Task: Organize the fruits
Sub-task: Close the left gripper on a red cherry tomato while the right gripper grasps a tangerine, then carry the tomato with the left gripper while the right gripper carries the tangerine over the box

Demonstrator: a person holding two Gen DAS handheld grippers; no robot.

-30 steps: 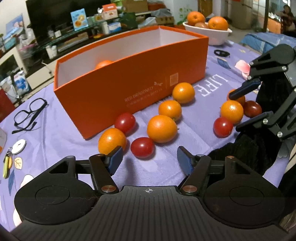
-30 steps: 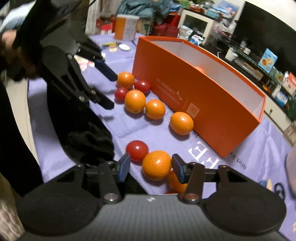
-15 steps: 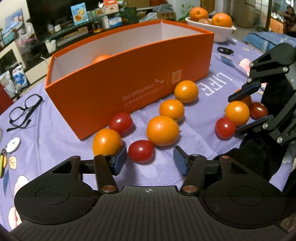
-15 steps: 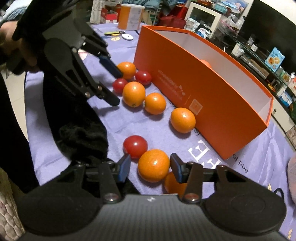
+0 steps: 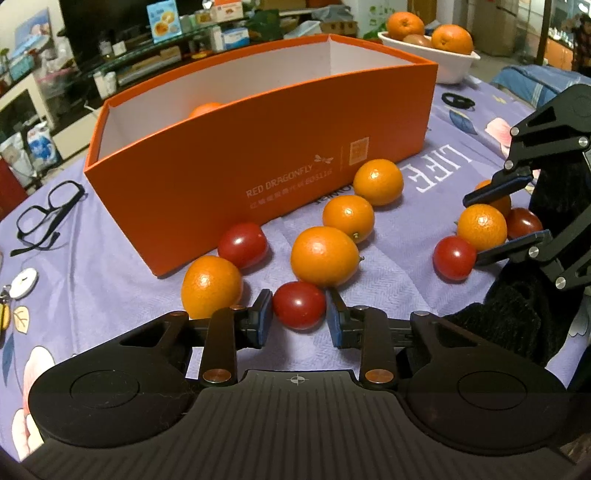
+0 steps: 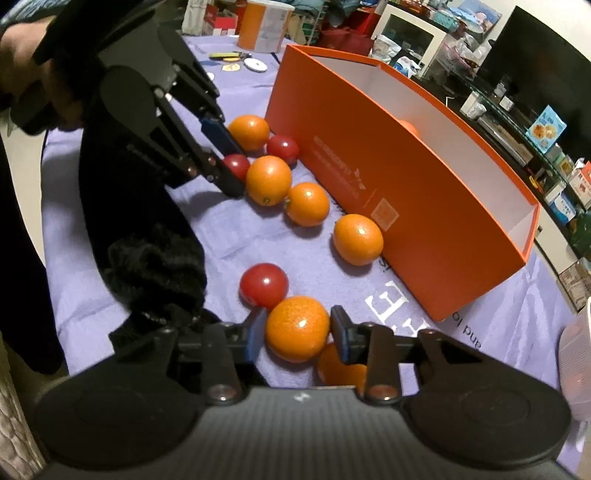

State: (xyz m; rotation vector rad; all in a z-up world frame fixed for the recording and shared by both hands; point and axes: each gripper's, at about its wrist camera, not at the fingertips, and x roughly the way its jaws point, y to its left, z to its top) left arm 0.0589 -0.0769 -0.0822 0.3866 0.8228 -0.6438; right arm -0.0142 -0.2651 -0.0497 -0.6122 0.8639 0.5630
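Several small oranges and red tomatoes lie on a purple cloth in front of a long orange box [image 5: 258, 158]; one orange [image 5: 205, 109] shows inside it. My left gripper [image 5: 298, 308] is shut on a red tomato [image 5: 299, 304] that rests on the cloth, beside a large orange [image 5: 325, 256]. The right gripper [image 6: 297, 317] has its jaws closing, and both pads touch an orange [image 6: 297, 328] between them. Another tomato [image 6: 264, 284] lies just to its left, and a second orange [image 6: 340, 367] is partly hidden under the right finger.
Black glasses [image 5: 48, 214] and key tags [image 5: 22, 282] lie left of the box. A white bowl [image 5: 436, 62] of oranges stands behind it, near a black ring [image 5: 456, 99]. An orange canister [image 6: 266, 26] stands at the far end. Dark sleeves [image 6: 147, 258] hang over the cloth.
Both grippers have narrowed. The left jaws have come in onto the red tomato, and the right jaws have come in onto the orange. Neither fruit has left the cloth.
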